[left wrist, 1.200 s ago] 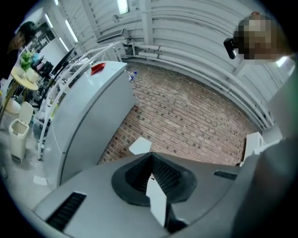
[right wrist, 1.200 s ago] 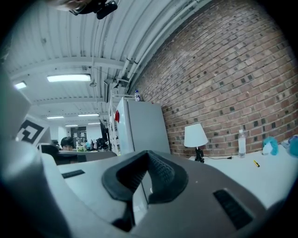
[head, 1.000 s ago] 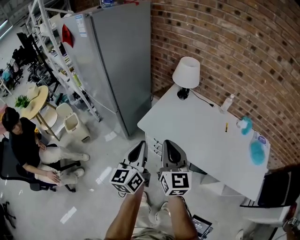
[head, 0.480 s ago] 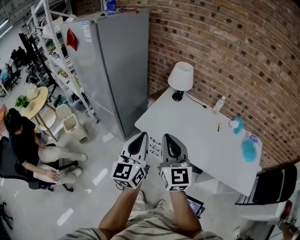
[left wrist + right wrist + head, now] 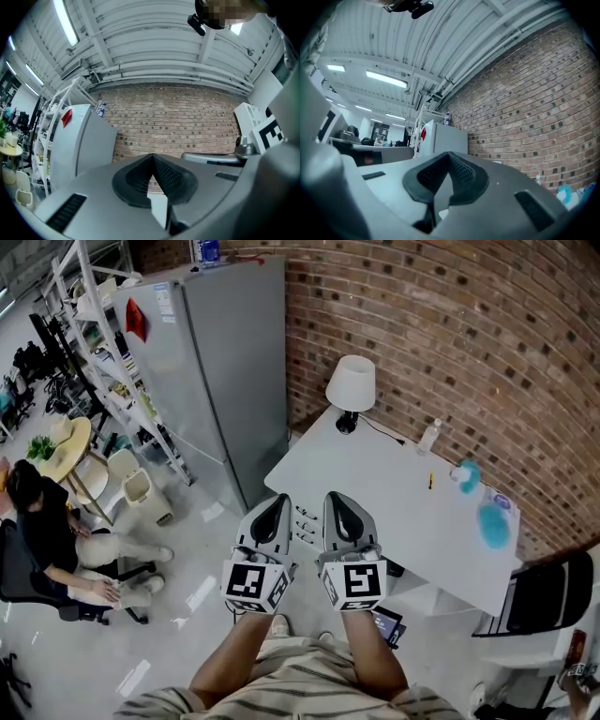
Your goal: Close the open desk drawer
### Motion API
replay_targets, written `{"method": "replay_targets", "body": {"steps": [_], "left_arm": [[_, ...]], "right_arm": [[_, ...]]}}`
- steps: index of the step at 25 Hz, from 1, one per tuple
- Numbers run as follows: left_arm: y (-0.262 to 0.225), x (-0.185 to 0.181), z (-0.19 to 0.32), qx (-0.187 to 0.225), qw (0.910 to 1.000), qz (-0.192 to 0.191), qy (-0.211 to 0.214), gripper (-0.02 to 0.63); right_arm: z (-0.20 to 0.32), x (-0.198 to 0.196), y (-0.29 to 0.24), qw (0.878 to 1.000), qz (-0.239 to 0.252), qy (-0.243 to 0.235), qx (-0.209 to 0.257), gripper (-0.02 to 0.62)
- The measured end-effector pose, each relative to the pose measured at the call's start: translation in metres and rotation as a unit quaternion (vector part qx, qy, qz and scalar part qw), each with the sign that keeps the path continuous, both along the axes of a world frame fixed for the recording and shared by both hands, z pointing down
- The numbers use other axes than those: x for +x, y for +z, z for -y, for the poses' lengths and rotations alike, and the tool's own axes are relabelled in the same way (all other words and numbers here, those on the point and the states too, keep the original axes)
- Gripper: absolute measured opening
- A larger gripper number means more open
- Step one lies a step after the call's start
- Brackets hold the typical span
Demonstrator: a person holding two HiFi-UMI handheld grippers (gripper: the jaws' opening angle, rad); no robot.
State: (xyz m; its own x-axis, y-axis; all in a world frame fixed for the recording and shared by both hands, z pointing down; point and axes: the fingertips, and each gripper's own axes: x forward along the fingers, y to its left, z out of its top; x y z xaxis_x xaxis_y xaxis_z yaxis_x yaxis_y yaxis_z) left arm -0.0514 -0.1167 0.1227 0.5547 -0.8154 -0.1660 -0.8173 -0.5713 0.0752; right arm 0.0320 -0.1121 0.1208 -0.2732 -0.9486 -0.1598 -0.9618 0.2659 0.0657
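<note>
left claw (image 5: 274, 502) and right claw (image 5: 337, 500), both closed, hover before the desk (image 5: 398, 488).

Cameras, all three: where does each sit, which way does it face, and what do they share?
Head view: on the person's head, facing steeply down at the desk and lamp; both forearms, the left gripper and the right gripper show.
Left gripper view: on the left gripper, looking along its shut jaws at the brick wall and fridge; the right gripper shows at the right edge.
Right gripper view: on the right gripper, looking along its shut jaws; the left gripper shows at the left edge.
Shared: all three show the fridge and brick wall.
</note>
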Motion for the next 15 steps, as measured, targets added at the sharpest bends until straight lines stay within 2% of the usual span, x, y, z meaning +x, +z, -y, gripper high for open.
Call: {"method": "replay_targets", "body": {"steps": [15], "left_arm": [[-0.022, 0.003, -0.013, 0.026, 0.9995, 0.014, -0.006, 0.006]], "right_arm": [[-0.014, -0.008, -0.022, 1.0, 0.005, -0.014, 0.027, 0.002]]}}
